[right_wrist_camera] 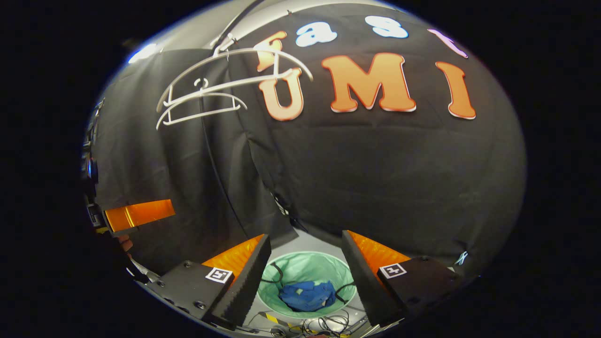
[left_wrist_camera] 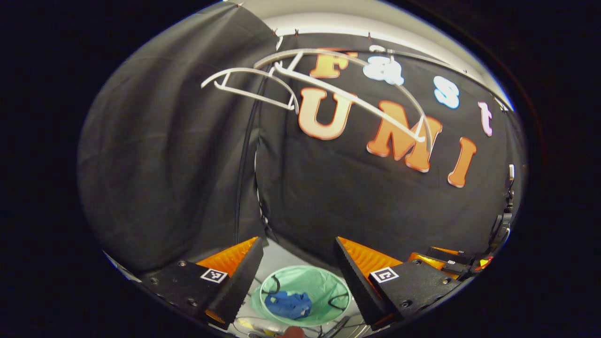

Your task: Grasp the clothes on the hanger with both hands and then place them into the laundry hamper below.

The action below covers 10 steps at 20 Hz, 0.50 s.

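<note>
**Op:** Left gripper view first. My left gripper [left_wrist_camera: 298,272] stands with jaws wide apart, nothing between them. Below and ahead, framed in the gap, the laundry hamper [left_wrist_camera: 324,281], with the blue clothes [left_wrist_camera: 287,304] bunched inside it, toward the left finger's side. Well above the jaws, white hangers [left_wrist_camera: 253,87] hang bare on the rail.

**Spotter:** And the other side?

**Op:** Right gripper view: right gripper [right_wrist_camera: 305,263] likewise spread wide, holding nothing. Hamper [right_wrist_camera: 305,267] sits dead centre between the fingers, below them; clothes [right_wrist_camera: 307,295] lie in its bottom, long axis running crosswise to the jaws. Hangers [right_wrist_camera: 202,96] high up and left of the jaws, bare. The left gripper shows off to the left at about jaw height.

**Spotter:** Which is nearer the hamper?

**Op:** Can't separate them; both hover above it, pitched forward and down, side by side. I judge the garment is delivered, so whatever comes next only needs the hands drawn clear.
</note>
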### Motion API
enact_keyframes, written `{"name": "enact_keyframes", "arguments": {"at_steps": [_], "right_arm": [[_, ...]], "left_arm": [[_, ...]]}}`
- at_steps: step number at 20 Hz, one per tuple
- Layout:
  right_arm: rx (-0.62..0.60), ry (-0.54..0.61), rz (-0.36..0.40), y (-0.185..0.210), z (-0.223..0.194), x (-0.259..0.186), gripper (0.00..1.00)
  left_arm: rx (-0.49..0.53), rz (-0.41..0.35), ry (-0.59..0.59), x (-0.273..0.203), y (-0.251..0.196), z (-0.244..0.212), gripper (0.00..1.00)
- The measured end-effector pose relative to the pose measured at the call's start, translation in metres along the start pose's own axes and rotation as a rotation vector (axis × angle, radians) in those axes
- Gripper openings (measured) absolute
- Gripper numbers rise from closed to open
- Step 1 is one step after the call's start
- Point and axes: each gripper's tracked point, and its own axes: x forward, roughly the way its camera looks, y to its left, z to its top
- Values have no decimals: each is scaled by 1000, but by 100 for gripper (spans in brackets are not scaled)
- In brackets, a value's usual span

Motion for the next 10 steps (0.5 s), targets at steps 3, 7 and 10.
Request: {"name": "enact_keyframes", "arguments": {"at_steps": [3,7,10], "right_arm": [[21,-121,20,7,57,-28,98],[7,-239,28,-3,88,-54,98],[-16,-316,22,-16,101,-86,98]], "left_arm": [[-18,3,-109,-18,-4,41,95],[-13,18,-225,-29,-3,76,92],[-16,31,-282,-41,-2,94,92]]}}
